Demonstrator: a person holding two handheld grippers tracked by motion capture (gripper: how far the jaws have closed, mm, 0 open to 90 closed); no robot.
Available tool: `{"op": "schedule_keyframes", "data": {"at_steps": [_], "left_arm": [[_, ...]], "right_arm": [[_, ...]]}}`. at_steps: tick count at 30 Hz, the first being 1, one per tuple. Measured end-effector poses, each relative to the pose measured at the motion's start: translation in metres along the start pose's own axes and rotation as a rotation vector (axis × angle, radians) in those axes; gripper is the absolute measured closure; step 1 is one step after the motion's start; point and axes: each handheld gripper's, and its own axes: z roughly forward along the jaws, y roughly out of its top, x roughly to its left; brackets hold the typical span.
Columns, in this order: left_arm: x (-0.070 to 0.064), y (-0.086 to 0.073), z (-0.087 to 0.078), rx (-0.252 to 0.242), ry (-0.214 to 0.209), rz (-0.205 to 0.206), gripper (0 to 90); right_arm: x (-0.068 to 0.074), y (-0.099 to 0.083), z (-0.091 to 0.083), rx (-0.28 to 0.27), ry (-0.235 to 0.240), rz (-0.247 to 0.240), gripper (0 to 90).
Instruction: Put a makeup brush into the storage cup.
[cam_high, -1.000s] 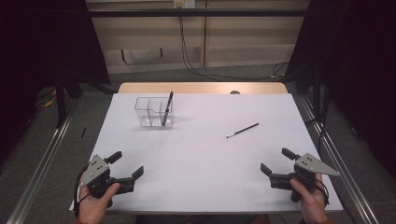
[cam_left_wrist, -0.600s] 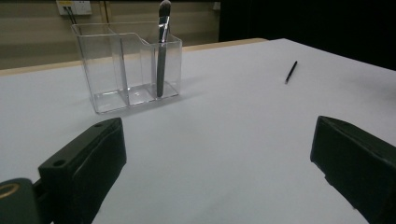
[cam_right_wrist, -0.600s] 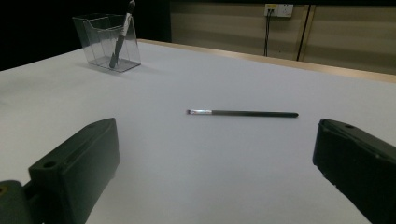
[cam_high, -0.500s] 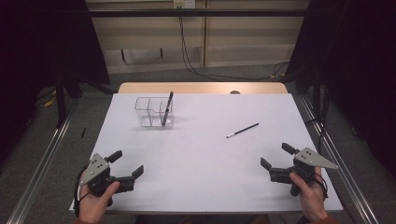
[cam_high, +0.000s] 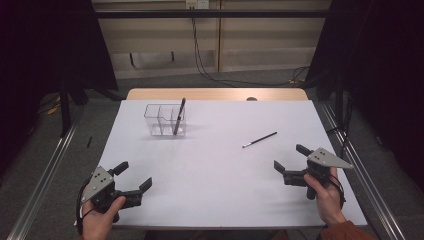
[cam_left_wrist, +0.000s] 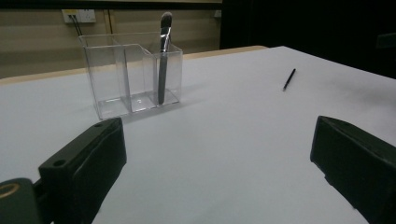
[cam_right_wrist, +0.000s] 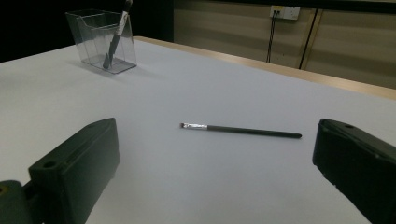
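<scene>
A clear plastic organizer (cam_high: 164, 120) (cam_left_wrist: 133, 74) (cam_right_wrist: 100, 39) with several compartments stands on the white table at the back left. A dark makeup brush (cam_high: 178, 116) (cam_left_wrist: 163, 56) (cam_right_wrist: 116, 33) leans upright in its right compartment. A thin black brush (cam_high: 259, 139) (cam_left_wrist: 289, 79) (cam_right_wrist: 240, 130) lies flat on the table right of centre. My left gripper (cam_high: 133, 176) (cam_left_wrist: 215, 182) is open near the front left edge, empty. My right gripper (cam_high: 289, 157) (cam_right_wrist: 215, 177) is open at the front right, with the thin brush lying a short way ahead of its jaws.
The white table top (cam_high: 215, 165) ends in a wooden strip (cam_high: 215, 94) at the back. Metal rails (cam_high: 45, 175) run along both sides on the floor. Cables (cam_high: 210, 70) hang from a wall socket behind.
My right gripper has moved forward and slightly left, toward the thin brush. The left gripper has stayed put.
</scene>
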Motion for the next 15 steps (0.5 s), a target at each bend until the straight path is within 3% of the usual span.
{"op": "schedule_keyframes", "data": {"at_steps": [4, 9, 12, 15], "left_arm": [[0.002, -0.001, 0.002, 0.001, 0.004, -0.009, 3.5], [0.002, -0.001, 0.003, 0.008, -0.003, -0.002, 3.5], [0.004, -0.002, 0.003, 0.007, -0.008, -0.025, 3.6], [0.005, -0.001, 0.002, 0.003, -0.003, -0.022, 3.6]], "right_arm": [[-0.003, 0.004, 0.008, 0.001, 0.000, 0.017, 0.2], [-0.003, 0.007, 0.018, 0.019, -0.007, 0.000, 0.2], [-0.005, 0.009, 0.022, 0.017, -0.009, 0.003, 0.3], [-0.003, 0.011, 0.027, 0.012, -0.004, 0.001, 0.5]]}}
